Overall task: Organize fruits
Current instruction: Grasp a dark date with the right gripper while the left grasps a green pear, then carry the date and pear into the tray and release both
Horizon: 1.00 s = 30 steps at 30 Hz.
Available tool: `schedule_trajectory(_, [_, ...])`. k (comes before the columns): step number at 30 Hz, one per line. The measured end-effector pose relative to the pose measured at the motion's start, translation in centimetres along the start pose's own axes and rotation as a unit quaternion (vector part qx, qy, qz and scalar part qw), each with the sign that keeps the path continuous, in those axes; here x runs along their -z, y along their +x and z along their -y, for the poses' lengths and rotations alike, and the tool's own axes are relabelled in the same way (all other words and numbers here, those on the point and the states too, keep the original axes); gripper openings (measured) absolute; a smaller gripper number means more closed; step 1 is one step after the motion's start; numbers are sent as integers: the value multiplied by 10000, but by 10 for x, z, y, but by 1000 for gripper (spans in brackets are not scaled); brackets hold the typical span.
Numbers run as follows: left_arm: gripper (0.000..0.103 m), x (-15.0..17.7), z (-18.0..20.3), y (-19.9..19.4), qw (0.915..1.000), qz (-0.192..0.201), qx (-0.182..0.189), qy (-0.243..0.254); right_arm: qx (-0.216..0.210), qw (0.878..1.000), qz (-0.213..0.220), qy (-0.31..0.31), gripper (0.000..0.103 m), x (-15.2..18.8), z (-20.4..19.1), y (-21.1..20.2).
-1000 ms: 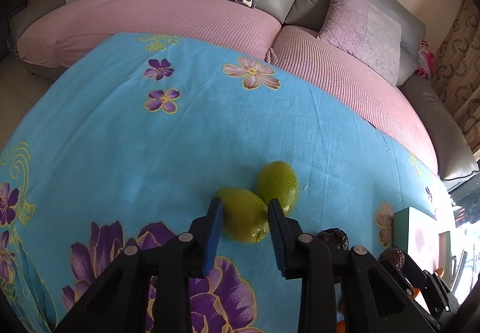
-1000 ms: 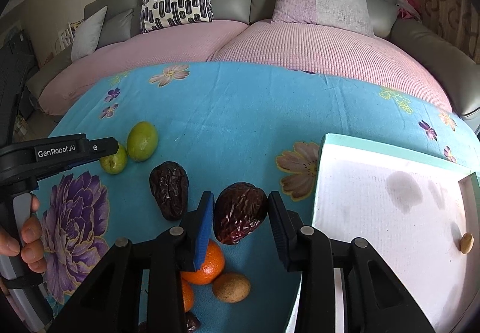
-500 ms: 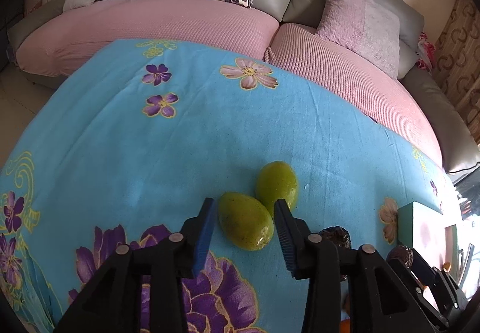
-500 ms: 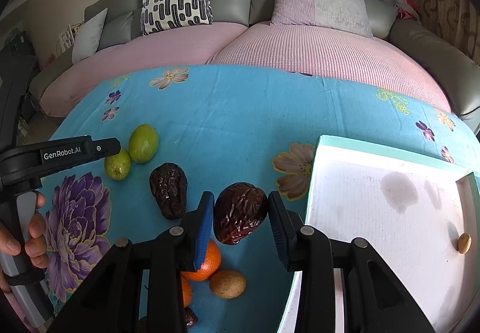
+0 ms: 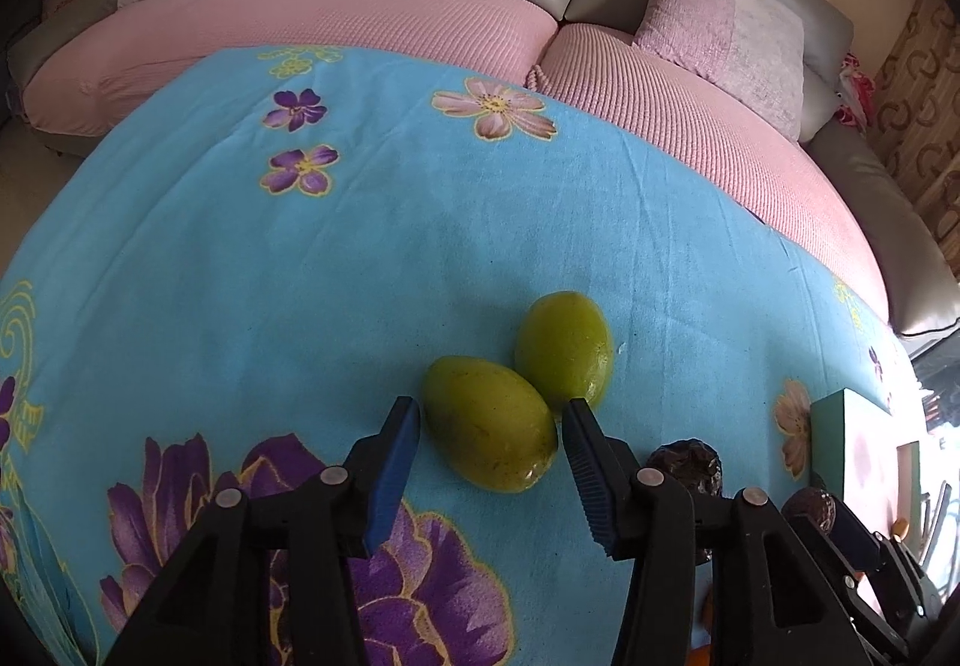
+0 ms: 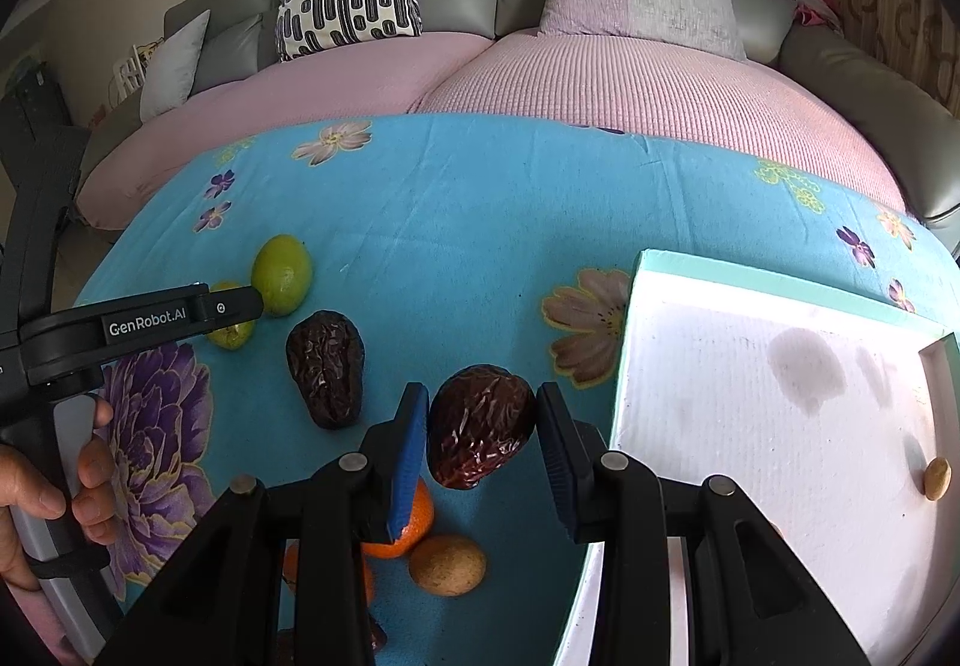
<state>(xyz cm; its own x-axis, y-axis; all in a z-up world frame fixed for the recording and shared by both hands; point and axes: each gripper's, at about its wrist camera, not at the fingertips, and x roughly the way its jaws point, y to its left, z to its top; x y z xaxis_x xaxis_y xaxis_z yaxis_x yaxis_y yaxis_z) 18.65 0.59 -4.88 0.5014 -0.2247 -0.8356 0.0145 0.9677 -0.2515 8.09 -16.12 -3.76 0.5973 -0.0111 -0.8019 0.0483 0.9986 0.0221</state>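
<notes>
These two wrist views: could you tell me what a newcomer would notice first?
Probably the two green fruits lying together on the bright blue flowered cloth, the nearer one between the open left gripper. Next, the wrinkled dark fruit between the fingers of the right gripper, beside a white tray.

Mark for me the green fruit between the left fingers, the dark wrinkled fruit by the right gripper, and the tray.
Near green fruit (image 5: 489,441), left wrist view, middle of skin.
Dark wrinkled fruit (image 6: 480,432), right wrist view, centre.
Tray (image 6: 750,426), right wrist view, bare white floor.
</notes>
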Motion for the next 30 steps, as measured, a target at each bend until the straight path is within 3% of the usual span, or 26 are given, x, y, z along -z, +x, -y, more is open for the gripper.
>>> schedule_trajectory(8, [48, 0, 4, -6, 9999, 47, -117, 89, -12, 10000, 48, 14, 38, -2, 1, -2])
schedule_trajectory(13, [48, -5, 9, -26, 9994, 305, -56, 135, -26, 9998, 213, 54, 38, -2, 3, -15])
schedule_trajectory(21, [48, -8, 27, -68, 9965, 748, 124, 347, -24, 9991, 410, 133, 38, -4, 10, -35])
schedule_trajectory(30, [48, -2, 56, -88, 9936, 855, 429, 600, 40, 9979, 563, 323, 38, -4, 30, -53])
